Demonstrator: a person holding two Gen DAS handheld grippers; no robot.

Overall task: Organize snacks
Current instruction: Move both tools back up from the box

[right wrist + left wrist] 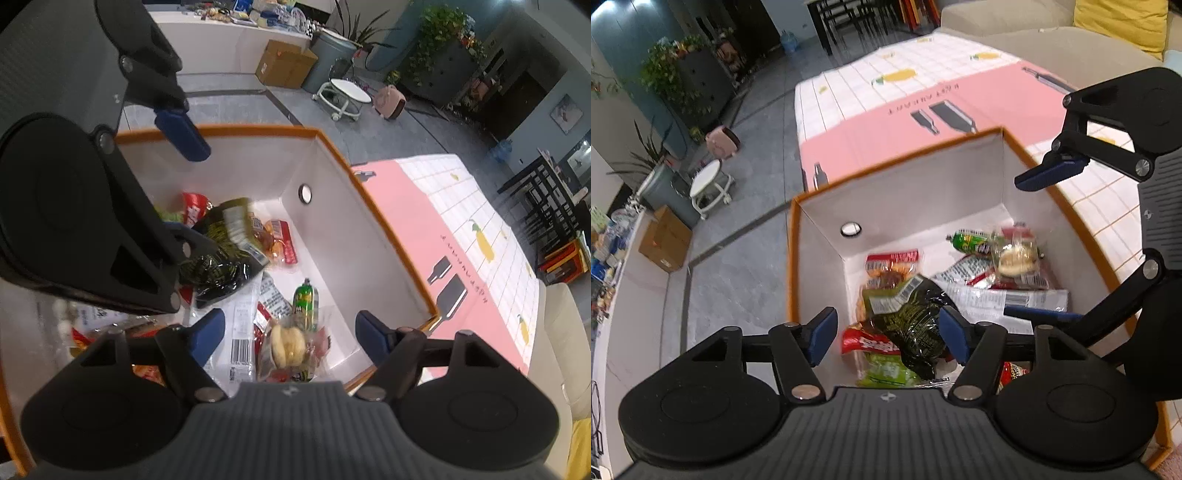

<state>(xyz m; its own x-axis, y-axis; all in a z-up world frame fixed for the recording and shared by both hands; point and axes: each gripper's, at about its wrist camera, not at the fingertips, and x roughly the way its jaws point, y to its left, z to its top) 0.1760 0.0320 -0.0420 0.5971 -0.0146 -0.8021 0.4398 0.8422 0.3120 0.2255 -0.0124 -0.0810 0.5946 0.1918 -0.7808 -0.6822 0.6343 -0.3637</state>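
Trouble could come from the spread left gripper and the spread right gripper colliding inside the orange-rimmed box, where the dark green snack packet lies atop piled snacks.

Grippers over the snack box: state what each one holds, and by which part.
Nothing is held. The left gripper and right gripper are both open above the box; the dark green packet lies between the left fingers, ungripped.
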